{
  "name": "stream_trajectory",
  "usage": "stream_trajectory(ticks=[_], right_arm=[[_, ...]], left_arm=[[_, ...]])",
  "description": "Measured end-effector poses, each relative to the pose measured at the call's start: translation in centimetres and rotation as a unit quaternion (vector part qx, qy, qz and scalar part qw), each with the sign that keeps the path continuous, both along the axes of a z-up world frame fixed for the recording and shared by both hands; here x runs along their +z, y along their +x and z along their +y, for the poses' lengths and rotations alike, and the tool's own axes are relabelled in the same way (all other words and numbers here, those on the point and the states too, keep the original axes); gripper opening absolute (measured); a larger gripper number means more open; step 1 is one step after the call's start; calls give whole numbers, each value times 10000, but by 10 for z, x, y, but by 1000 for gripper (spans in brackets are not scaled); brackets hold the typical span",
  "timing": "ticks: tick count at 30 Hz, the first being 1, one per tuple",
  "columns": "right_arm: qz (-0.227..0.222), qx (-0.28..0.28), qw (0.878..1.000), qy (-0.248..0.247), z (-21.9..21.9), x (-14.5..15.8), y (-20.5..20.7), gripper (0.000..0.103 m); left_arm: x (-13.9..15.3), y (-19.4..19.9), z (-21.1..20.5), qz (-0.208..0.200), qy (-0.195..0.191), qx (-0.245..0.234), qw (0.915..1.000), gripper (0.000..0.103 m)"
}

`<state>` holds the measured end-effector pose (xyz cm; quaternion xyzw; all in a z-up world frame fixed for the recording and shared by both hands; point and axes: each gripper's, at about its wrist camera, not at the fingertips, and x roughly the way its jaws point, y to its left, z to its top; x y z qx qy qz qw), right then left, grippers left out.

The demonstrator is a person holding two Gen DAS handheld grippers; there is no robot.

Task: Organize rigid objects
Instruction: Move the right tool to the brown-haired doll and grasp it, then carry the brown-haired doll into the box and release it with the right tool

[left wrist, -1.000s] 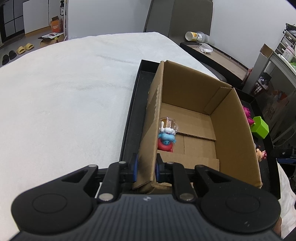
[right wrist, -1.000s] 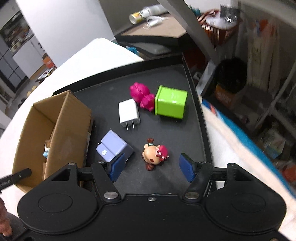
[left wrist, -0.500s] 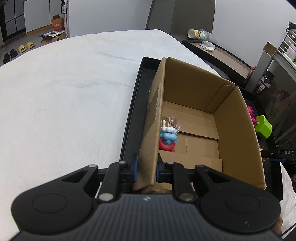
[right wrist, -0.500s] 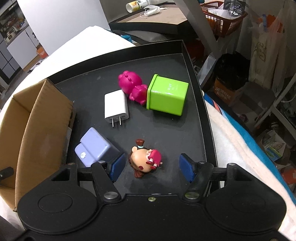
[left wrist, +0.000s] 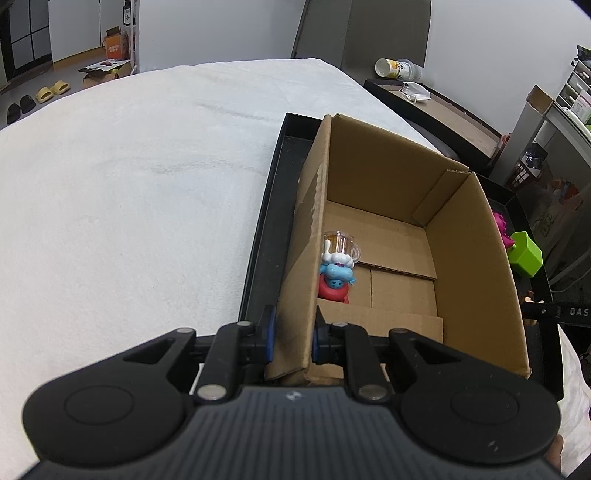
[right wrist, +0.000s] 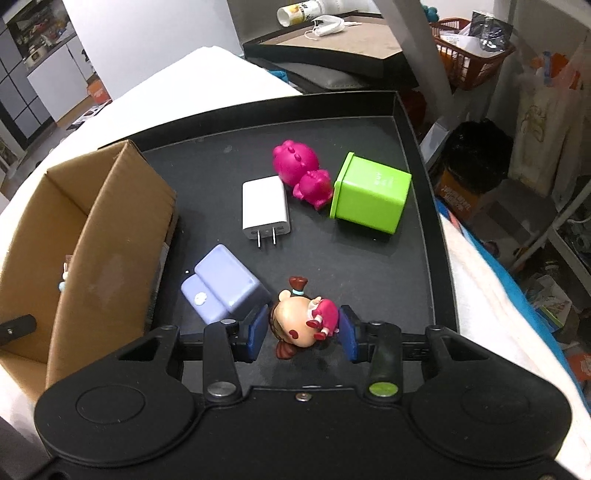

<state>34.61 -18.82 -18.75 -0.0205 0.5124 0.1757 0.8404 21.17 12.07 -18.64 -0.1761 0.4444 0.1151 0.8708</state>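
My left gripper [left wrist: 291, 338] is shut on the near left wall of an open cardboard box [left wrist: 476, 258] that stands in a black tray [left wrist: 258, 258]. A blue and red figurine [left wrist: 335, 280] and a small clear cup [left wrist: 341, 242] lie inside the box. My right gripper [right wrist: 302, 334] has its jaws closed in on a small girl figurine [right wrist: 304, 319] lying on the tray [right wrist: 421, 229], its pads touching her sides. A lavender charger [right wrist: 225, 284], a white plug adapter [right wrist: 264, 206], a magenta toy [right wrist: 301, 171] and a green cube [right wrist: 371, 194] lie on the tray beyond.
The tray rests on a white cloth-covered surface [left wrist: 129, 192]. The cardboard box [right wrist: 92, 236] stands at the left of the right wrist view. A dark side table with a can [right wrist: 306, 13] and a face mask [right wrist: 327, 27] is behind. Clutter and shelves stand to the right.
My right gripper moved forward and down over the girl figurine and its jaws narrowed around her. My left gripper keeps its hold on the box wall.
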Motion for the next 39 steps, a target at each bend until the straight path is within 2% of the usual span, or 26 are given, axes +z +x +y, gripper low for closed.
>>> stream_trajectory(ticks=[14,26,39], right_arm=[[-438,366,9982,-163,20,54,-12,41],[-787,690,9944,-161,56,97,-11,41],[-960,1103,9892,-125,108,117,-17,41]], left_arm=[[-1,0,3,-18,-49,-34,10000,17],[-2,-1,7,-48,-152,-5,9999,17],[-2,-4,10,-106,-208,-46,9997,18]])
